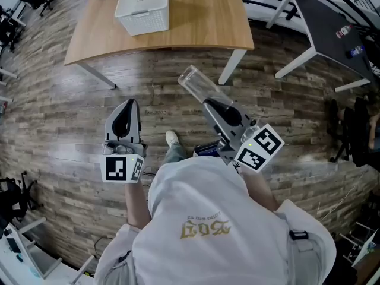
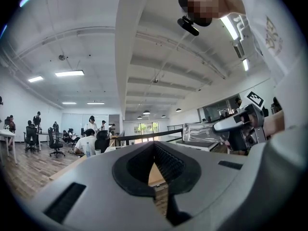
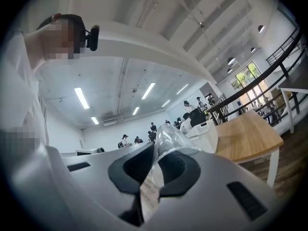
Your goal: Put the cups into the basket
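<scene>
Between the jaws of your right gripper [image 1: 212,105] [image 3: 155,160] sits a clear plastic cup [image 1: 199,85] [image 3: 168,134]. The two dark pads are closed against its sides, and most of the cup sticks out forward past the jaw tips. It is tilted, not upright, and it hangs over the brown plank floor [image 1: 71,111], just short of the near edge of the light wooden table [image 1: 196,22] [image 3: 245,134].

Ahead of this gripper and to its left, a white perforated plastic basket [image 1: 142,18] [image 3: 206,134] stands on that table, well apart from the cup. From the pictures I cannot tell whether something lies inside the basket.

Your left gripper [image 1: 128,107] [image 2: 154,150] is held lower and nearer to your body, also over the floor. Its jaws are brought together at the tips. The curved pads leave only a small hollow between them, and through this hollow you see table and floor, so this gripper has hold of nothing. The basket is ahead of it and a little to its right.

To the right of the left gripper, its own view shows the right gripper [image 2: 239,126] with the cup [image 2: 199,133] pointing across toward the table. Your white shoe [image 1: 172,138] is on the floor between the two grippers. Far to the right of the right gripper stands a black table with white legs [image 1: 329,25], apart from the wooden one.
</scene>
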`<state>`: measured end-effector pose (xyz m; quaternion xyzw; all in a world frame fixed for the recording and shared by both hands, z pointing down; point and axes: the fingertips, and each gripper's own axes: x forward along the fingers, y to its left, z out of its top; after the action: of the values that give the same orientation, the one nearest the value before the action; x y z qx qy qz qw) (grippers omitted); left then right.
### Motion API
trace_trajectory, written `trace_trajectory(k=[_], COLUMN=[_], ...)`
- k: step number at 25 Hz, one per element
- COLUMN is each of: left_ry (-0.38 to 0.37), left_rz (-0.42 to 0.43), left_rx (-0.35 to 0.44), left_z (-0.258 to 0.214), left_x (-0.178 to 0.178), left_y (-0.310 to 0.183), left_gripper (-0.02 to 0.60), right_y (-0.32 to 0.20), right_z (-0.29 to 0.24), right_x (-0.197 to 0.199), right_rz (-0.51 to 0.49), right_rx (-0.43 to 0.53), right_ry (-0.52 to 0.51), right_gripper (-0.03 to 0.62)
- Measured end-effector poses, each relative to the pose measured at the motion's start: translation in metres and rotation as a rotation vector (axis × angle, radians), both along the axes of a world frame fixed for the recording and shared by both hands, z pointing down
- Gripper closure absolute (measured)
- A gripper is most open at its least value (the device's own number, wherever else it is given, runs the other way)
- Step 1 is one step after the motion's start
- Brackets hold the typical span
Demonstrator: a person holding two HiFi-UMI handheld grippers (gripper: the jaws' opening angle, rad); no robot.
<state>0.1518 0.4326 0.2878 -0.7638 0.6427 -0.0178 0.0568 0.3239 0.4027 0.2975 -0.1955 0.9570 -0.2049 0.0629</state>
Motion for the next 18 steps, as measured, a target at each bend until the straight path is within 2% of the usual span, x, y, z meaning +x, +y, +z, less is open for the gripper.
trace_trajectory(k=[12, 18], left_ry=[0.021, 0.021], left_rz=[0.068, 0.093], left_rx=[0.043, 0.040], left_z=[-0.005, -0.009], left_x=[-0.037, -0.073], left_y=[-0.089, -0.136], left_gripper=[0.577, 0.577], right_y=[-0.073, -0.116], right_z=[-0.010, -0.016], right_x=[-0.044, -0.080], right_rz=[0.043, 0.069], right_rx=[0.033, 0.029], right_ry=[-0.010, -0.014], right_gripper=[0.563, 0.563])
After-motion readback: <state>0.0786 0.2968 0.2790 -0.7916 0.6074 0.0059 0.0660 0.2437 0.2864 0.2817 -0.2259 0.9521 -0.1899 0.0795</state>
